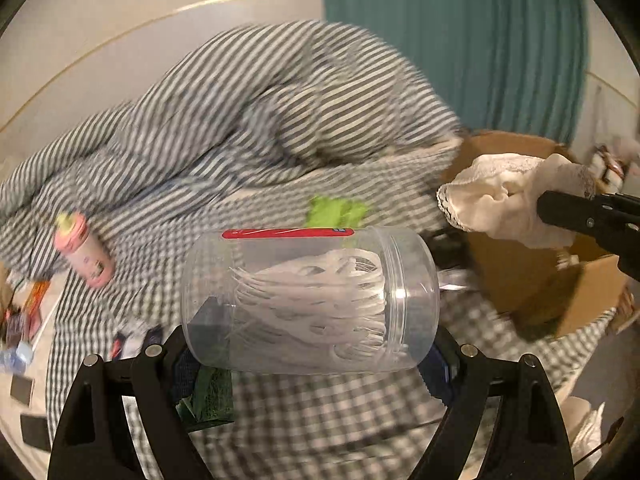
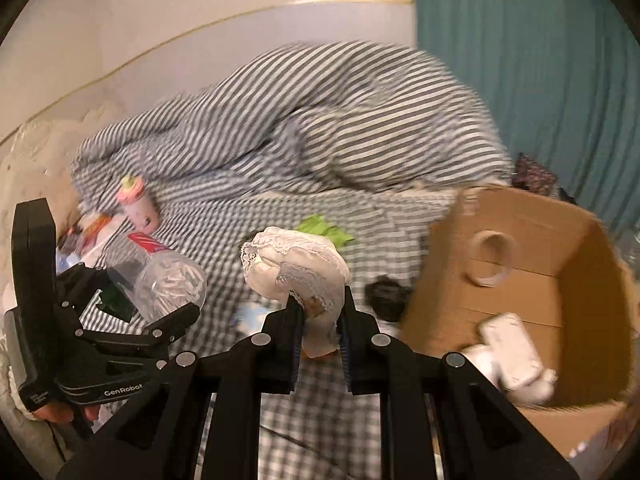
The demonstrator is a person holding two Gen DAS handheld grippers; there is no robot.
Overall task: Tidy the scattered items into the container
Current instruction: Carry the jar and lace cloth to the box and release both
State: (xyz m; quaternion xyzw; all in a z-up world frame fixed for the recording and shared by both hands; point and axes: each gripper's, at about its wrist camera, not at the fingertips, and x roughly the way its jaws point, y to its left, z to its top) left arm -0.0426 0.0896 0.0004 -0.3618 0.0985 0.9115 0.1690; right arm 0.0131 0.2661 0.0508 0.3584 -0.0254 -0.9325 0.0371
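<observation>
My left gripper (image 1: pixel 310 344) is shut across a clear plastic jar (image 1: pixel 308 300) with white plastic pieces inside and a red label, held sideways above the checked bedsheet. It also shows in the right wrist view as the left gripper (image 2: pixel 160 300) with the jar (image 2: pixel 168 280). My right gripper (image 2: pixel 320 316) is shut on a cream lace-trimmed cloth (image 2: pixel 296 268), held up left of the open cardboard box (image 2: pixel 576 248). In the left wrist view that cloth (image 1: pixel 508 200) hangs in front of the box (image 1: pixel 520 280).
A roll of tape (image 2: pixel 492 258) and a white object (image 2: pixel 516 360) lie in the box. A pink bottle (image 1: pixel 84 252), a green scrap (image 1: pixel 336 212), a dark object (image 2: pixel 386 296) and small packets (image 1: pixel 24 312) lie on the bed. A striped duvet (image 1: pixel 248 120) is heaped behind.
</observation>
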